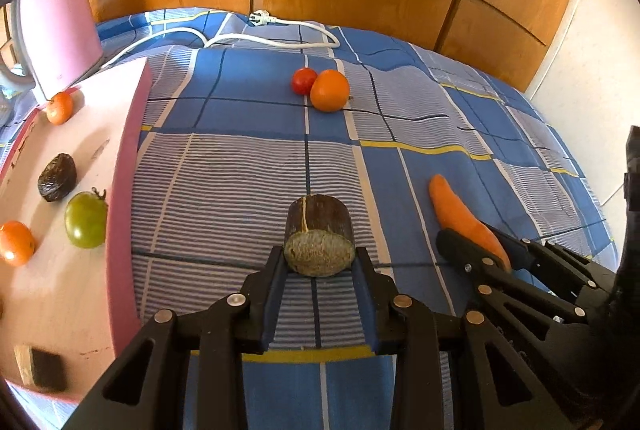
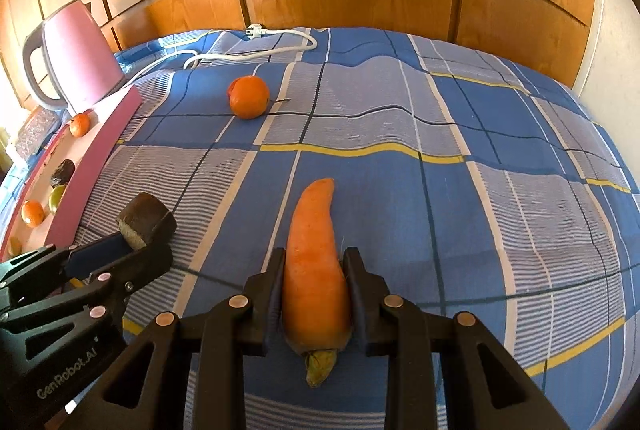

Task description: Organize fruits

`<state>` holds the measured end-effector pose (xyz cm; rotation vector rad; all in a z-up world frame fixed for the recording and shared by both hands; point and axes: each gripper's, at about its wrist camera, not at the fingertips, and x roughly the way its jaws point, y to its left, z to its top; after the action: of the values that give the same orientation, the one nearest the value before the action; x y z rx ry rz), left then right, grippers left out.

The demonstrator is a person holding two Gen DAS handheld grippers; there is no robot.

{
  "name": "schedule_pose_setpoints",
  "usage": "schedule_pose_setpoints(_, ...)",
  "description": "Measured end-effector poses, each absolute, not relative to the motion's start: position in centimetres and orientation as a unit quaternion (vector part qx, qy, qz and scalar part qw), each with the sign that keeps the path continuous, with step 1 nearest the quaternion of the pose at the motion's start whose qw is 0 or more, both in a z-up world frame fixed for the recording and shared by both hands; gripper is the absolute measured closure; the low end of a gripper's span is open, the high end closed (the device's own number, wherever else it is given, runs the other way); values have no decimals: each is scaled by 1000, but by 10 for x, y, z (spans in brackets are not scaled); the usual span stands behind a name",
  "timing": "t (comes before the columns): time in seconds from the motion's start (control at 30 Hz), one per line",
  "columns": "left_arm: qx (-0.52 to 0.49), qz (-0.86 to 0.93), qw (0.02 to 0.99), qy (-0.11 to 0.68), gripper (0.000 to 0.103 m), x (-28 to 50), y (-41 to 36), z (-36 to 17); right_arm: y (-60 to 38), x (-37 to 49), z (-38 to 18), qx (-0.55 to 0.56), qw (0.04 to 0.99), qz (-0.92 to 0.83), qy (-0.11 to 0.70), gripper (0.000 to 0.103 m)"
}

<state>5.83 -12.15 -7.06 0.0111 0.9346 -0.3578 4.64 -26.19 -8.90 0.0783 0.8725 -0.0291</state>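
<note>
Left claw (image 1: 319, 262) clamps the cut dark chunk (image 1: 319, 240) on the bed (image 1: 248, 173) while right claw (image 2: 313, 282) grips the carrot (image 2: 316, 262), both seemingly bound for the pink tray (image 1: 124, 189) holding sorted fruit

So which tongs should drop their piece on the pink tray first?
Left. Its tongs grip the dark chunk beside the tray; the right tongs, holding the carrot, sit farther away.
</note>
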Motion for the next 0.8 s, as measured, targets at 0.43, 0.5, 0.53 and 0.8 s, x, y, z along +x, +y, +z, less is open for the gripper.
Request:
schedule_pose_setpoints(0.43, 2, -173, 893, 415, 75, 44, -110, -47, -262, 41, -85, 92, 894, 6, 438, 74)
schedule_pose_setpoints(0.5, 2, -174, 894, 413, 79, 44, -109, -46, -262, 42, -85, 99, 893, 9, 440, 74)
schedule_pose_setpoints(0.53, 0, -175, 894, 412, 81, 43, -108, -45, -262, 42, -84, 101, 892, 9, 440, 74)
schedule_pose_setpoints(0.8, -22, -193, 889, 415, 94, 46, -104, -47, -258, 42, -86, 92, 892, 11, 443, 74)
